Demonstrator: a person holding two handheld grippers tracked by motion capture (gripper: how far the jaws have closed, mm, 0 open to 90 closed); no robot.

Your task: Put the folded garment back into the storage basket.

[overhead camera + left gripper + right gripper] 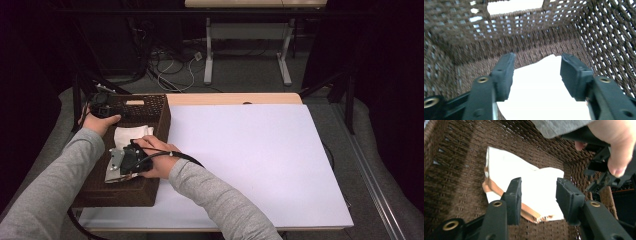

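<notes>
A brown woven basket (pixel 159 117) stands on the left side of the white table (pixel 250 160). A white cloth (pixel 131 134) with an orange-brown edge lies on its floor. My left gripper (pixel 102 107) is at the basket's far end. In the left gripper view it (pixel 536 75) is open, low inside the basket (pixel 524 40) just above the cloth (pixel 541 100). My right gripper (pixel 125 160) hovers over the basket's middle. In the right gripper view it (pixel 537 195) is open above the cloth (pixel 506 167), holding nothing, with the other hand and gripper (pixel 604 177) at upper right.
The basket's woven walls (pixel 461 182) close in around both grippers. The white table top stretches bare to the right of the basket. Beyond the table's far edge lie floor cables (pixel 172 67) and the legs of another desk (pixel 209 55).
</notes>
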